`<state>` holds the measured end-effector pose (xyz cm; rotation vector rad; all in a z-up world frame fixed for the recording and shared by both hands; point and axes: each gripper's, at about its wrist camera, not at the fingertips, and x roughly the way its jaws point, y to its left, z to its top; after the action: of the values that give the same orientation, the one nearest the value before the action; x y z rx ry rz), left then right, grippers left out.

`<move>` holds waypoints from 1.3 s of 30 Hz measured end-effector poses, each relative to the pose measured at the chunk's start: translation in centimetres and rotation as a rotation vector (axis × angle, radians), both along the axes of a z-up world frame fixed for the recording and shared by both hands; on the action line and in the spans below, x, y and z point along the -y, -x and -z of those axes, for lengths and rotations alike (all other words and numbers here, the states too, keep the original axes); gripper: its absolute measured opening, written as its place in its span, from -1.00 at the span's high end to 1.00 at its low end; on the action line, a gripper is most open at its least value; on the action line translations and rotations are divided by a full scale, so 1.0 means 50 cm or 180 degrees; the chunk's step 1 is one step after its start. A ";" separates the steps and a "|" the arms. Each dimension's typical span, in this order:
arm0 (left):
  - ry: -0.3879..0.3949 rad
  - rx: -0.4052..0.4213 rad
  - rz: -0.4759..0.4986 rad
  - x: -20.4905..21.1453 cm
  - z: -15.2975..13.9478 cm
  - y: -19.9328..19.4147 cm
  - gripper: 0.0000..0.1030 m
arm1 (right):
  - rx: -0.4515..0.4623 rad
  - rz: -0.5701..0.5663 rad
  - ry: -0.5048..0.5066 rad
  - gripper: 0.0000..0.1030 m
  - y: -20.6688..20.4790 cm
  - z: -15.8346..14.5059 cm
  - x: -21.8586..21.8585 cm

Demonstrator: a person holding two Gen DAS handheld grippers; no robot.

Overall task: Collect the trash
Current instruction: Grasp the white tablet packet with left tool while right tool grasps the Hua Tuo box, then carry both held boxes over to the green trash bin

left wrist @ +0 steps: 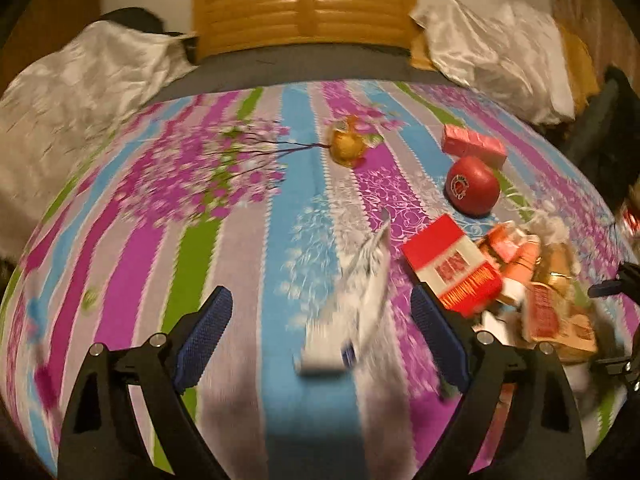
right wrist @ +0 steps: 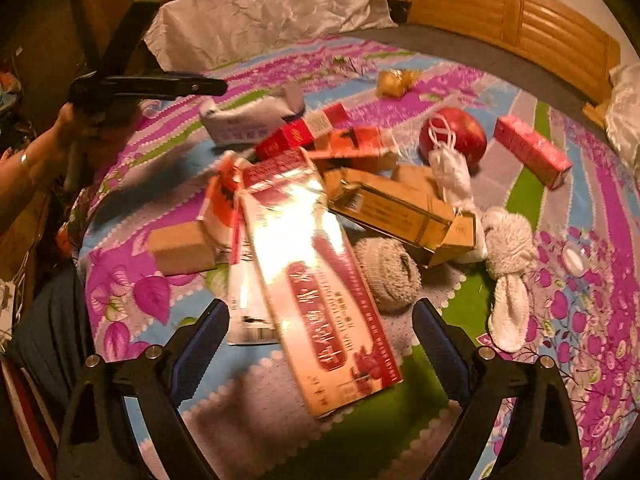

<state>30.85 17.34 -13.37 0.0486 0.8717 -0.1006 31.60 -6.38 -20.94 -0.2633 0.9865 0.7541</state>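
Striped floral bedsheet (left wrist: 248, 264), wood headboard (left wrist: 304, 16) behind.

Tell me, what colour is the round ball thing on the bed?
The ball is red, clearest in the left wrist view.

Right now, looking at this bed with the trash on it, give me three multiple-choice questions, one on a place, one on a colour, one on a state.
1. Where does the round red apple lie relative to the small pink carton?
A. on top of it
B. beside it on the striped bedsheet
C. inside it

2. What colour are the pads on the right gripper fingers?
A. blue
B. yellow
C. white

3. How does the left gripper stand?
A. shut on the apple
B. shut on nothing
C. open above a white crumpled packet

Answers: 1 B, apple and carton lie side by side on the sheet. 2 A, both pads show blue. 3 C, its fingers stand wide apart and press on nothing.
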 end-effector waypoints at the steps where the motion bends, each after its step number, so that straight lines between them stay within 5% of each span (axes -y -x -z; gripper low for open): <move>1: -0.0012 -0.0049 0.0053 -0.002 0.013 -0.018 -0.70 | -0.0074 0.0014 -0.0021 -0.61 -0.009 0.009 0.002; 5: -0.0044 -0.0351 0.0276 0.009 0.074 -0.064 -0.66 | -0.0270 0.0094 -0.0092 -0.33 -0.021 0.034 0.009; 9: -0.0033 -0.0520 0.0445 0.025 0.118 -0.061 0.23 | -0.0224 0.0119 -0.0155 -0.24 0.003 0.035 0.014; 16: -0.0066 -0.0265 0.0348 0.022 0.088 -0.003 0.30 | -0.0055 0.0272 -0.0202 -0.14 0.054 0.011 0.024; 24: 0.0059 -0.0020 -0.0028 -0.022 -0.012 0.079 0.29 | 0.0110 0.0630 -0.0503 -0.11 0.138 -0.071 0.078; 30: 0.0132 0.0116 0.0010 0.025 -0.072 0.134 0.29 | 0.0086 0.0927 -0.0477 -0.10 0.229 -0.089 0.100; 34: 0.0230 0.0205 0.0189 0.082 -0.091 0.174 0.29 | -0.0090 0.1113 -0.0396 -0.11 0.262 -0.051 0.111; 37: 0.0280 0.0205 0.0281 0.116 -0.091 0.193 0.29 | -0.0180 0.0919 -0.0015 -0.12 0.274 0.000 0.078; 39: 0.0241 0.0192 0.0309 0.133 -0.089 0.205 0.29 | -0.0086 0.0806 0.0174 -0.32 0.273 0.011 0.051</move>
<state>20.60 10.70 -8.92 0.0232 0.8047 -0.2219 17.94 -8.91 -21.51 -0.1714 1.0445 0.5015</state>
